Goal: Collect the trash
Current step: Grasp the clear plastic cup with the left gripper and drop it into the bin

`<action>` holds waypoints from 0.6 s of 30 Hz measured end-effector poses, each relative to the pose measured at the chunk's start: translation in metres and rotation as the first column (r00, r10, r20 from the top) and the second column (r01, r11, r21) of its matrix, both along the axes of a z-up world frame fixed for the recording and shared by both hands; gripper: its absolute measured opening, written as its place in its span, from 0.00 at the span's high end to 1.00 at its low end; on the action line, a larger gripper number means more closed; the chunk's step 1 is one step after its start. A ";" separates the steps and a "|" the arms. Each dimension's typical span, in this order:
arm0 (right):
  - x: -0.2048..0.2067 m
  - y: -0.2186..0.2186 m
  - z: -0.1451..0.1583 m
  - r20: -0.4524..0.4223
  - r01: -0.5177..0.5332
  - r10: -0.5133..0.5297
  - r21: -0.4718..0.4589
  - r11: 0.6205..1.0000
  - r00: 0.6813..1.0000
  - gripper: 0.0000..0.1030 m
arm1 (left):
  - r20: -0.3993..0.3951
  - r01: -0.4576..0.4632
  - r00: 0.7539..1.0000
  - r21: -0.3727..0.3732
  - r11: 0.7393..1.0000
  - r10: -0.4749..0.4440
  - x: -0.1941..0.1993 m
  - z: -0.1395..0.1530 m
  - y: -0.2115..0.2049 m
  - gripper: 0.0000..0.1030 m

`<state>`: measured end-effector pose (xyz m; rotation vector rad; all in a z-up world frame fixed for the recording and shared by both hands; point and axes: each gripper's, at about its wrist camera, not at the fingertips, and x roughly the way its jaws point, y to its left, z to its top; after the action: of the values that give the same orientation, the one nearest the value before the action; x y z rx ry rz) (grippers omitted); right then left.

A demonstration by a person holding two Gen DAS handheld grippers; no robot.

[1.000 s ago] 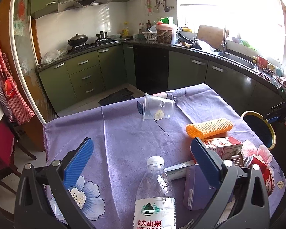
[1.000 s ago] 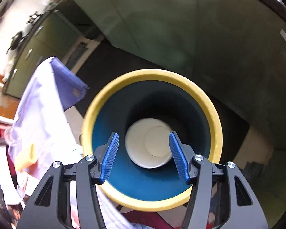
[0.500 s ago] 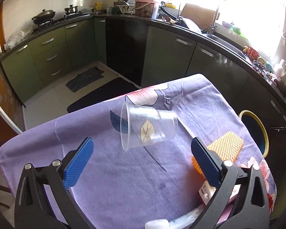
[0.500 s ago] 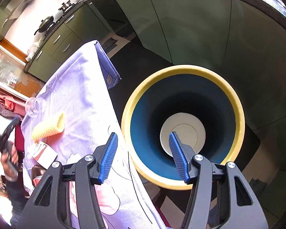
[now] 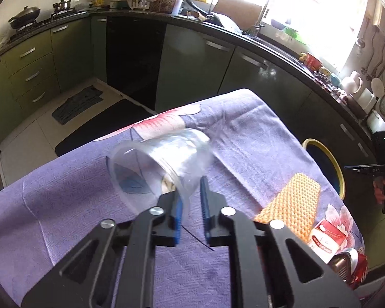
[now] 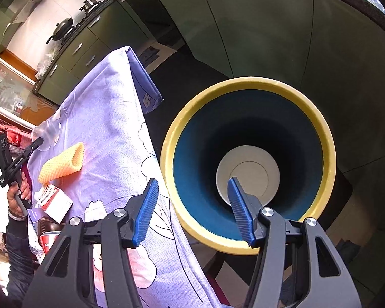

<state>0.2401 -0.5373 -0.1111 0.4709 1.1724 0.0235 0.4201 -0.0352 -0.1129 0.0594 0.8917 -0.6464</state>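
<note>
A clear plastic cup (image 5: 161, 164) lies on its side on the purple flowered tablecloth (image 5: 243, 138). My left gripper (image 5: 191, 213) has its blue pads closed on the cup's rim. The cup and left gripper also show small in the right wrist view (image 6: 46, 136). My right gripper (image 6: 192, 213) is open and empty, above the edge of the yellow-rimmed blue bin (image 6: 246, 164), which stands on the floor beside the table and holds a white round item (image 6: 249, 172). The bin shows at the right in the left wrist view (image 5: 323, 164).
On the cloth lie an orange foam net sleeve (image 5: 292, 200), a red and white carton (image 5: 328, 236), and a crushed red can (image 5: 351, 267); they also show in the right wrist view (image 6: 61, 164). Green kitchen cabinets (image 5: 192, 61) stand beyond the table.
My left gripper moved forward to the clear cup and closed on its rim. My right gripper drew back from the bin towards the table, still open.
</note>
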 end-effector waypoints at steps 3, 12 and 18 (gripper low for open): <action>0.004 0.000 0.000 0.008 -0.008 0.008 0.003 1.000 1.000 0.46 | 0.057 0.022 0.998 0.019 1.000 -0.023 -0.016 0.010 -0.006 0.96; -0.012 -0.004 0.011 0.074 -0.017 0.015 0.017 1.000 0.997 0.46 | 0.152 0.096 0.982 0.117 0.989 -0.113 -0.069 0.050 -0.048 0.96; -0.041 -0.018 0.023 0.145 0.013 -0.010 -0.022 1.000 0.989 0.46 | 0.144 0.255 0.949 0.167 0.952 -0.280 -0.122 0.080 -0.122 0.96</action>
<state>0.1988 -0.5557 -0.0877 0.4485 1.0267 0.0343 0.2978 -0.1572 -0.0330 0.3678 0.7743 -0.8162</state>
